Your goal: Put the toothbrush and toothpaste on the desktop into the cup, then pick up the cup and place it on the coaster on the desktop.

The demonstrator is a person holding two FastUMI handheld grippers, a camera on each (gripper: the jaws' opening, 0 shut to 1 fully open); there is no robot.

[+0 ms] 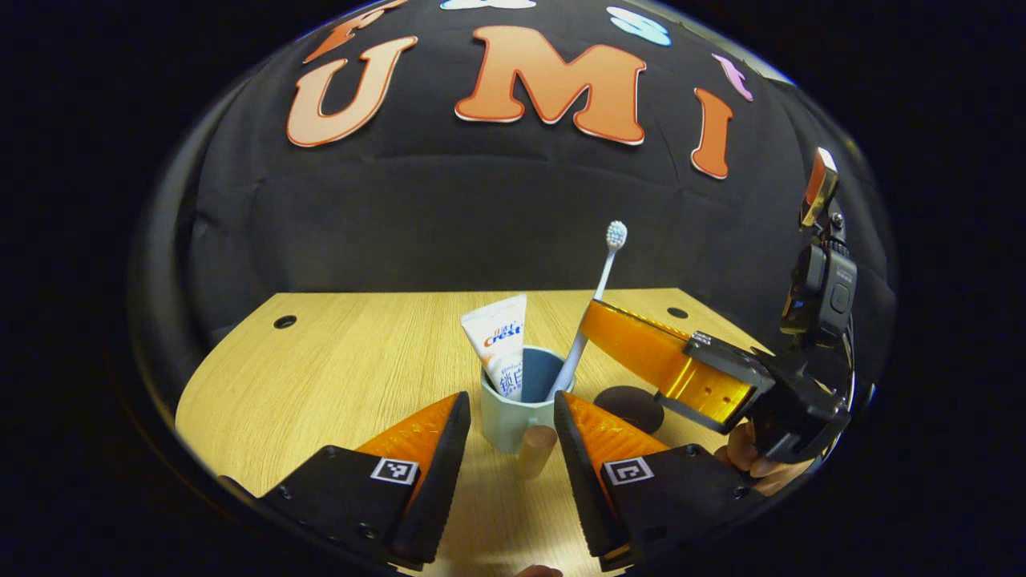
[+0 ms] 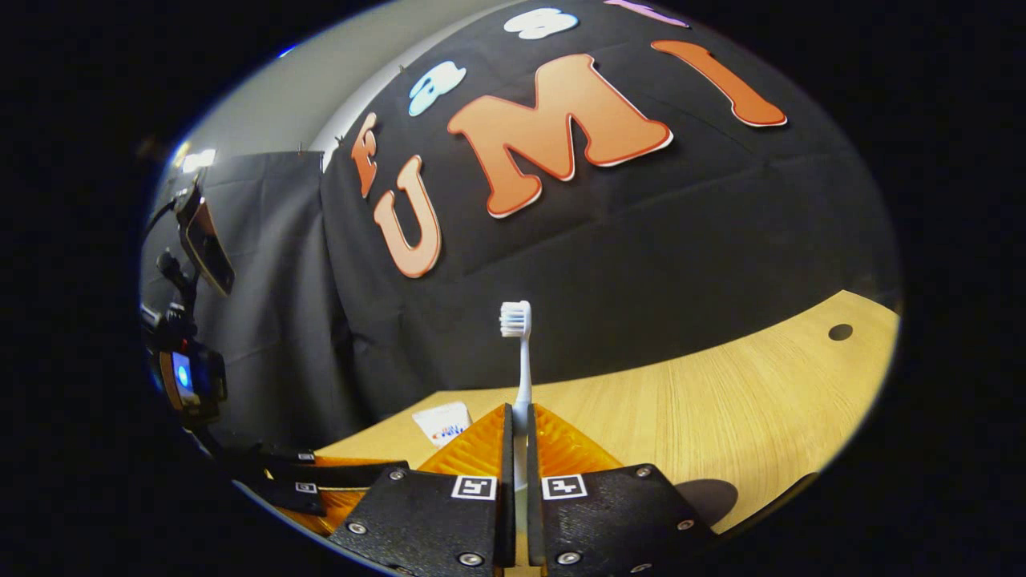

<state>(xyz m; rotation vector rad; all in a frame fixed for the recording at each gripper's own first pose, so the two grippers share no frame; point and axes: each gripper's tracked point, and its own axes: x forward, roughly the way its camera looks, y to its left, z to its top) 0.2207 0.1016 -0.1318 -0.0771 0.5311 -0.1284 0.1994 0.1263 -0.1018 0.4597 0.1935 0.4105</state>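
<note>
A pale blue-green cup (image 1: 513,417) stands on the wooden desktop (image 1: 361,377). A white toothpaste tube (image 1: 498,336) stands upright in it. A white toothbrush (image 1: 599,284) leans in the cup with its bristles up. My right gripper (image 1: 591,319) comes in from the right and is shut on the brush's handle. In the right gripper view the toothbrush (image 2: 519,353) rises from between the right gripper's (image 2: 519,417) fingers, with the toothpaste tube (image 2: 443,422) just to the left. My left gripper (image 1: 511,398) is open, one finger on each side of the cup. The dark round coaster (image 1: 633,405) lies right of the cup.
A hand (image 1: 753,465) holds the right gripper's body at the right. The desktop has small round holes (image 1: 284,321) near its back corners. The left gripper's body (image 2: 296,481) sits low at the left in the right gripper view. The coaster (image 2: 709,497) shows there at the lower right.
</note>
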